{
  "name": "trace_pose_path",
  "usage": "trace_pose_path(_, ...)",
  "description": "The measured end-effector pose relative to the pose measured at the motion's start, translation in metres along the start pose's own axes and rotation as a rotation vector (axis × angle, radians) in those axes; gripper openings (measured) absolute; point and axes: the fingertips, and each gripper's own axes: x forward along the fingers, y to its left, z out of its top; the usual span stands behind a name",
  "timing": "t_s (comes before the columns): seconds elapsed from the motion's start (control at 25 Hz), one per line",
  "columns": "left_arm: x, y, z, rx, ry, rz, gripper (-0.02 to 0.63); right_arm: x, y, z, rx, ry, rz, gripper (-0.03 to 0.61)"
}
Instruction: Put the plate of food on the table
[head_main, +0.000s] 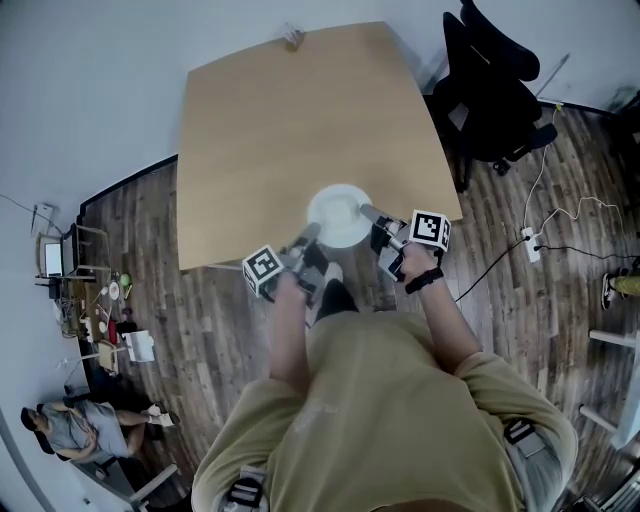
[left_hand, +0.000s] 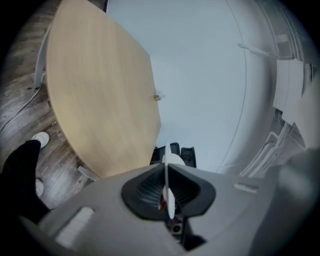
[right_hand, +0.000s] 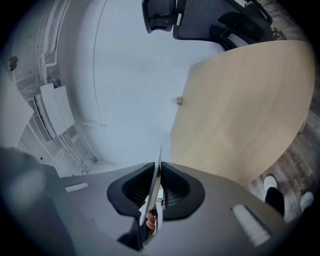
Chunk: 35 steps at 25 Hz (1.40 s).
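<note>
A white plate (head_main: 340, 215) hangs over the near edge of the light wooden table (head_main: 290, 120), carried between both grippers. My left gripper (head_main: 306, 238) is shut on the plate's left rim, and my right gripper (head_main: 371, 214) is shut on its right rim. In the left gripper view the plate (left_hand: 167, 186) shows edge-on, pinched between the dark pads of the left gripper (left_hand: 166, 190), with a reddish bit of food beside it. In the right gripper view the plate (right_hand: 156, 172) is likewise clamped edge-on in the right gripper (right_hand: 154, 192). From the head view the food can hardly be made out.
A small object (head_main: 293, 37) stands at the table's far edge. A black office chair (head_main: 492, 85) sits at the table's right. A power strip (head_main: 532, 244) and cables lie on the wooden floor to the right. A person (head_main: 75, 425) sits at lower left.
</note>
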Motion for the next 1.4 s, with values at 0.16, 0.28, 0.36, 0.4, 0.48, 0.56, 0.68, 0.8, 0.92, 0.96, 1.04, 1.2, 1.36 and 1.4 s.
trace_pose_path(0.16,0.028,-0.01,0.047,0.019,0.036,-0.017,0.015,0.042,0.004,0.029,0.01,-0.029,0.003,0.039)
trace_pose_path(0.28,0.065,-0.01,0.13,0.003,0.059,-0.015,0.014,0.12,-0.001,0.068,0.002,-0.041,-0.022,0.038)
trace_pose_path(0.36,0.072,-0.011,0.152,0.008,0.071,-0.022,0.014,0.139,-0.002,0.076,-0.004,-0.055,-0.032,0.036)
trace_pose_path(0.4,0.072,-0.011,0.154,0.013,0.077,-0.026,0.012,0.14,-0.001,0.075,-0.005,-0.061,-0.032,0.034)
trace_pose_path(0.48,0.072,-0.012,0.158,0.02,0.085,-0.032,0.014,0.144,0.0,0.075,-0.005,-0.07,-0.031,0.032)
trace_pose_path(0.56,0.078,-0.009,0.173,0.031,0.093,-0.03,0.014,0.159,-0.002,0.08,-0.015,-0.079,-0.039,0.031)
trace_pose_path(0.68,0.086,0.0,0.198,0.094,0.115,-0.006,0.012,0.18,-0.013,0.078,-0.014,-0.113,-0.096,0.025)
trace_pose_path(0.8,0.099,0.016,0.214,0.127,0.142,0.024,0.012,0.193,-0.037,0.077,0.006,-0.141,-0.167,0.025)
trace_pose_path(0.92,0.105,0.039,0.212,0.134,0.165,0.054,0.012,0.192,-0.062,0.069,0.021,-0.104,-0.244,0.025)
trace_pose_path(0.96,0.106,0.046,0.213,0.135,0.165,0.06,0.012,0.194,-0.068,0.068,0.016,-0.086,-0.263,0.027)
trace_pose_path(1.04,0.113,0.055,0.219,0.147,0.156,0.073,0.012,0.201,-0.076,0.073,-0.005,-0.066,-0.284,0.029)
trace_pose_path(1.2,0.141,0.067,0.231,0.216,0.154,0.141,0.015,0.217,-0.098,0.096,-0.061,-0.009,-0.336,0.035)
trace_pose_path(1.36,0.175,0.075,0.246,0.328,0.163,0.228,0.028,0.236,-0.122,0.127,-0.067,0.043,-0.361,0.041)
trace_pose_path(1.4,0.183,0.076,0.251,0.357,0.172,0.251,0.034,0.241,-0.126,0.134,-0.068,0.05,-0.366,0.041)
